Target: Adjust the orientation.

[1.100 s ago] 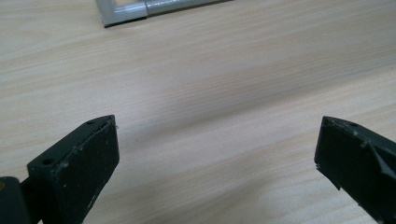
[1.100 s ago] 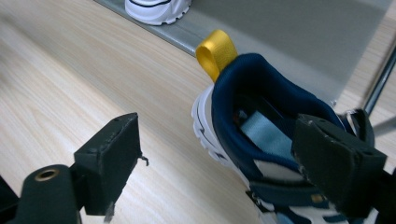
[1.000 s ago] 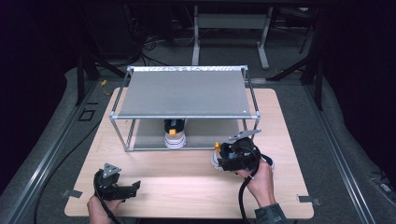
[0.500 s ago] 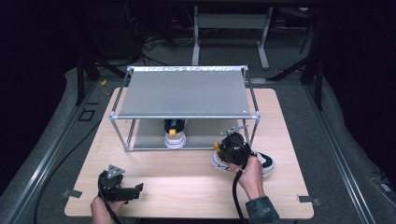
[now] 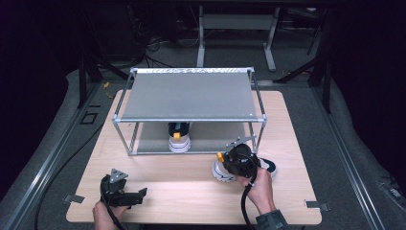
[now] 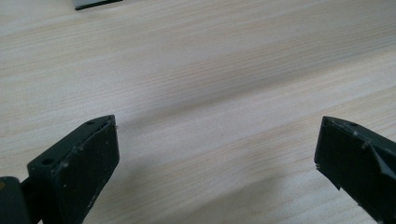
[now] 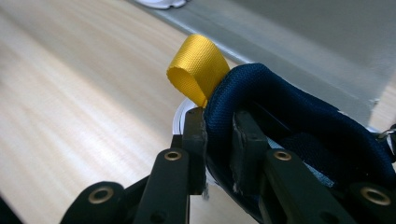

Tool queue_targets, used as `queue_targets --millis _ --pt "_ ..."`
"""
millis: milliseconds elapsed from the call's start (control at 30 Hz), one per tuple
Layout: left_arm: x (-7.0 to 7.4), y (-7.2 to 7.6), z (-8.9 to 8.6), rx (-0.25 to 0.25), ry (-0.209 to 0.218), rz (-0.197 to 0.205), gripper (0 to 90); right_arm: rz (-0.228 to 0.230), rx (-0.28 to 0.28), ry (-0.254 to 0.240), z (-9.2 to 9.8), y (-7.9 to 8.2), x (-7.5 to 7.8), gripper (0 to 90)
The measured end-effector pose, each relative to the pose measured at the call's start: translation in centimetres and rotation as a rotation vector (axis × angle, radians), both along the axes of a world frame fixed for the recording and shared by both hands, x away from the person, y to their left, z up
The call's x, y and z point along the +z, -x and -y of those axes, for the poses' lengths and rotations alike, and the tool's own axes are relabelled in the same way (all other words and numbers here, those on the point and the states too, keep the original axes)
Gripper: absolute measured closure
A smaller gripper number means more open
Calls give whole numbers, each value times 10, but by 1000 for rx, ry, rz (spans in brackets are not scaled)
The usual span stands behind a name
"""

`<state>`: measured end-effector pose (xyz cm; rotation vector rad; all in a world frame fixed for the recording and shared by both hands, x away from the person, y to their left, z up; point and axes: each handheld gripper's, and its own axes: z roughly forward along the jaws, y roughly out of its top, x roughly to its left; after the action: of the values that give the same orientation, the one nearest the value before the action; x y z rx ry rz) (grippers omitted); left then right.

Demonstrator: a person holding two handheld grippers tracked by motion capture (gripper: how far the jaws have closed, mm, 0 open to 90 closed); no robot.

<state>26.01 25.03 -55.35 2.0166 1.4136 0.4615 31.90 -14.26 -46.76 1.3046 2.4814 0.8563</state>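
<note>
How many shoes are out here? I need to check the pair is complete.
2. One shoe stands on the rack's lower shelf, heel toward the person. The other shoe lies on the table before the rack, its heel collar clamped by the right gripper.

Dark room; grey floor (image 5: 330,120) w/ cables; metal stand legs (image 5: 268,48) behind wood table (image 5: 191,182).

Left gripper (image 5: 140,193) lies low near the front edge, jaws wide apart; right gripper (image 7: 218,135) is clamped on a shoe's (image 7: 299,135) heel collar
</note>
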Motion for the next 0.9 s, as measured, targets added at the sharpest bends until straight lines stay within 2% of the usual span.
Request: queue_targets --millis 100,300,333,367,400,433,500,533,633,667,800,900 --pt "-1 1 -2 12 12 -12 0 -2 32 -6 -2 8 2 777" --pt "0 2 -3 16 10 -3 0 -8 85 -33 -5 25 4 777" --pt "1 3 -4 19 13 4 0 -21 109 -30 -7 33 2 756" --pt "1 3 -5 22 17 5 0 -22 112 -29 -7 35 1 712" --pt "1 3 -5 22 17 5 0 -22 112 -29 -7 35 1 712" --pt "0 4 -5 22 17 4 0 -19 114 -52 -3 41 3 556" --pt "1 5 -5 21 16 3 0 -14 114 -52 -1 43 5 527" --pt "1 5 -6 22 12 6 0 17 83 -80 11 48 15 470" --pt "2 6 -7 28 19 10 0 59 -1 -66 27 49 26 455" --pt "2 6 -7 30 19 10 0 59 -31 -71 32 48 28 453" --pt "1 6 -5 25 19 7 0 24 -119 -50 45 38 26 455" --pt "0 6 -3 16 14 6 0 -9 -134 -54 48 31 17 513"
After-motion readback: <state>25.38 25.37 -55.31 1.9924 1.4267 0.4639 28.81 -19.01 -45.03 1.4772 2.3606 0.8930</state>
